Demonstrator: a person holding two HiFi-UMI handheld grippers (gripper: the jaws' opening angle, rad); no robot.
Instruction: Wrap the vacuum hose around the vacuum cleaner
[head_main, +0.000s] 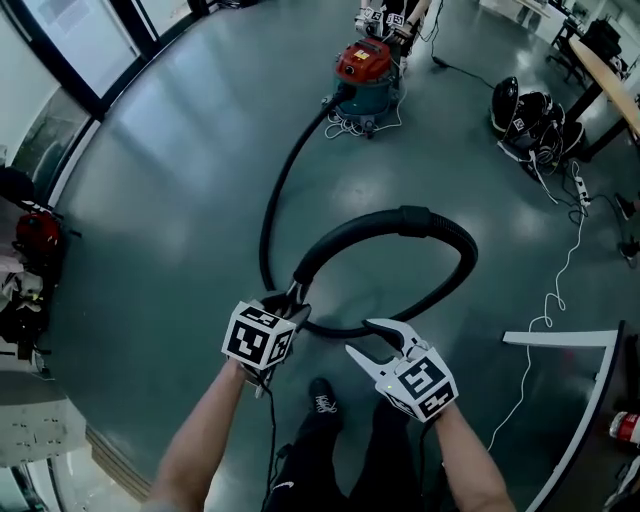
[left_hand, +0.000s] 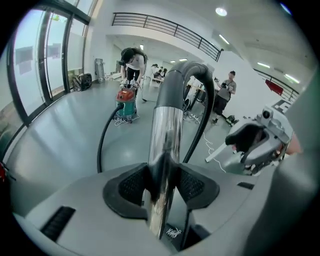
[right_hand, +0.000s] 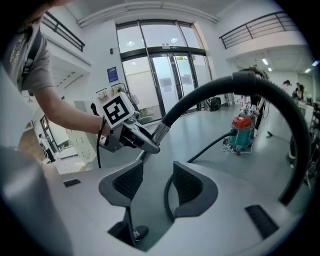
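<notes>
The red-and-teal vacuum cleaner (head_main: 365, 72) stands far off on the grey floor. Its black hose (head_main: 275, 195) runs toward me and curls into a raised loop (head_main: 440, 235). The loop ends in a chrome tube (left_hand: 165, 135). My left gripper (head_main: 297, 300) is shut on that tube, and in the left gripper view the pads (left_hand: 192, 182) press it from both sides. My right gripper (head_main: 362, 338) hangs just right of the left one, beside the hose's lower curve. It stands open with nothing between its fingers (right_hand: 187, 185). The right gripper view shows the left gripper (right_hand: 125, 131) on the tube and the vacuum (right_hand: 241, 131) beyond.
Black bags (head_main: 525, 115) lie at the far right near a desk. A white cable (head_main: 555, 290) trails over the floor to a white frame (head_main: 560, 340). A person (left_hand: 132, 60) bends beside the vacuum, and another (left_hand: 222, 95) stands farther right. A glass wall (head_main: 80, 40) runs along the left.
</notes>
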